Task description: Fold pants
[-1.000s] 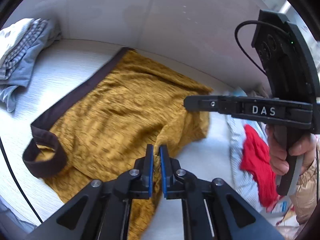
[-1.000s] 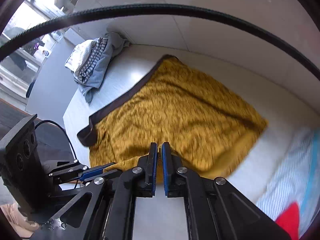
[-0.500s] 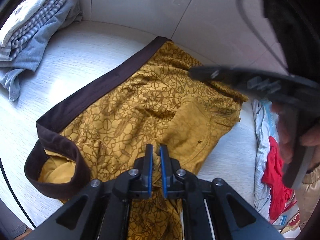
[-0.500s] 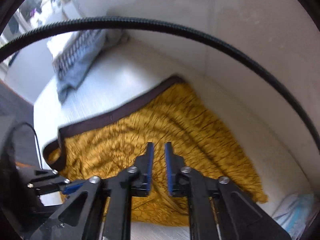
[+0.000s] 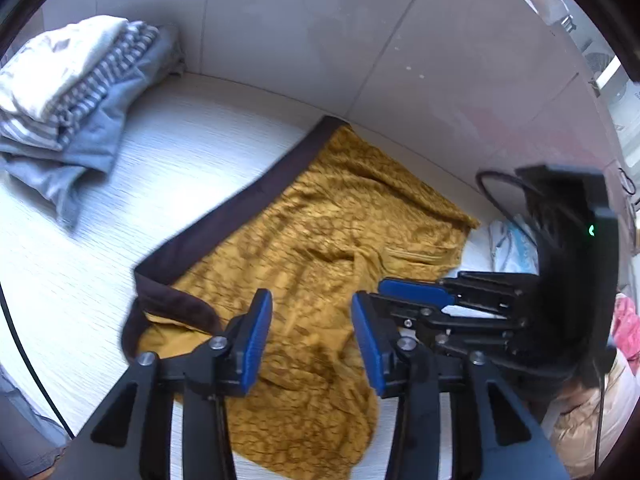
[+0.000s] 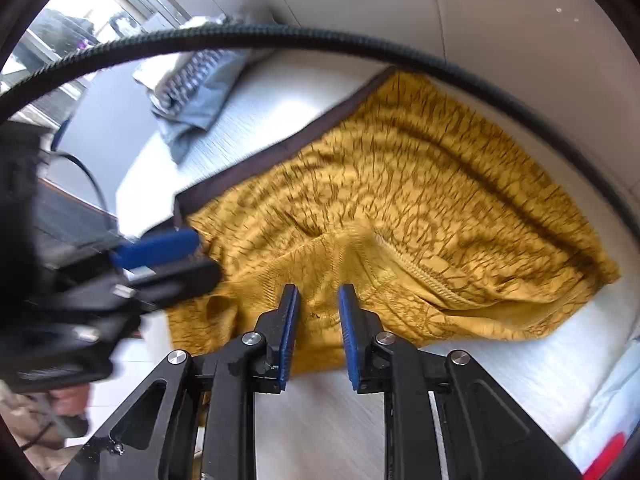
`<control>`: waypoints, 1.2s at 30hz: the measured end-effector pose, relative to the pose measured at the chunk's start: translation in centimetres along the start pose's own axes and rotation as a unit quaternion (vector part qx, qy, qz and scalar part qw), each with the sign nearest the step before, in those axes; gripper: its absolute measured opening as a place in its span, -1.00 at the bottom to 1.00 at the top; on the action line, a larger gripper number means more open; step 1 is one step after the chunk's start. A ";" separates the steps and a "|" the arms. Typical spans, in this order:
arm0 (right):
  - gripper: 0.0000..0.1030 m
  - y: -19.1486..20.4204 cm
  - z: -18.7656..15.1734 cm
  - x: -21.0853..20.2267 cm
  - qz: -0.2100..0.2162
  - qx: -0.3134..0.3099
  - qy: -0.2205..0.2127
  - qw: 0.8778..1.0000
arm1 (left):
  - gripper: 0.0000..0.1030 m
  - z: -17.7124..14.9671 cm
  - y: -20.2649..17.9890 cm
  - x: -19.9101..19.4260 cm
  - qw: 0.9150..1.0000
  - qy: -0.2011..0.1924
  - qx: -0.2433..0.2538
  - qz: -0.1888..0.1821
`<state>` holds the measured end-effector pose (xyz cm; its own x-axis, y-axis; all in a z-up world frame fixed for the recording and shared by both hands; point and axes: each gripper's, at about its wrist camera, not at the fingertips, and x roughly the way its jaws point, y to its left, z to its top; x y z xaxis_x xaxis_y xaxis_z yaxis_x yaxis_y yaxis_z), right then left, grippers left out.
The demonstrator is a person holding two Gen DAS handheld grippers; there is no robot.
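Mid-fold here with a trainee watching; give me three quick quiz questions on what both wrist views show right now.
1. True or false: the left gripper is shut on the pants.
2. What colour is the waistband?
3. The clothes pile lies: A) on the pants, B) apart from them, near the wall, C) in the right gripper.

Key: 1 false, both grippers are open with nothing between the fingers; 2 dark brown; 3 B.

The pants (image 5: 320, 248) are blurred, their near edge hidden behind the left gripper (image 5: 312, 336).
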<state>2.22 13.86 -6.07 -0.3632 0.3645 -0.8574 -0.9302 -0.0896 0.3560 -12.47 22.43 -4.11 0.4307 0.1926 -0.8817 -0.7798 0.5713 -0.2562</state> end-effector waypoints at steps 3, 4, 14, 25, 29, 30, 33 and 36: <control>-0.58 0.8 -0.1 0.2 -0.020 -0.020 -0.009 1.000 | -0.15 0.4 1.2 0.2 1.000 0.007 0.004 0.027; -0.58 1.2 -0.2 0.3 -0.028 -0.030 -0.007 0.999 | -0.15 0.5 1.2 0.3 1.000 0.006 0.010 0.029; -0.58 4.3 -0.2 -2.3 -0.089 0.031 -0.055 0.994 | -0.14 3.6 5.8 1.4 0.993 0.043 0.107 0.022; -0.58 9.7 -3.1 2.5 -0.063 0.125 -0.023 0.990 | -0.13 3.7 9.1 2.4 0.972 0.103 0.206 -0.035; -0.59 9.8 -3.5 3.2 -0.086 0.128 -0.016 0.988 | -0.12 3.1 8.9 3.0 0.969 0.109 0.221 -0.031; -0.59 9.8 -3.7 3.3 -0.092 0.125 -0.011 0.988 | -0.12 2.8 8.7 3.1 0.966 0.113 0.228 -0.031; -0.66 10.1 -3.7 3.4 -0.130 0.094 0.014 0.987 | -0.12 2.0 7.9 3.1 0.963 0.123 0.238 -0.039; -0.72 9.9 -4.2 3.1 -0.167 0.073 0.039 0.982 | -0.12 1.0 7.1 2.8 0.959 0.137 0.243 -0.056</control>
<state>-8.36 10.16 -6.74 -0.0472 0.2775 -0.9596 -0.9827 0.1591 0.0944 -16.36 27.81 -8.04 0.3119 -0.0705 -0.9475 -0.4030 0.8933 -0.1991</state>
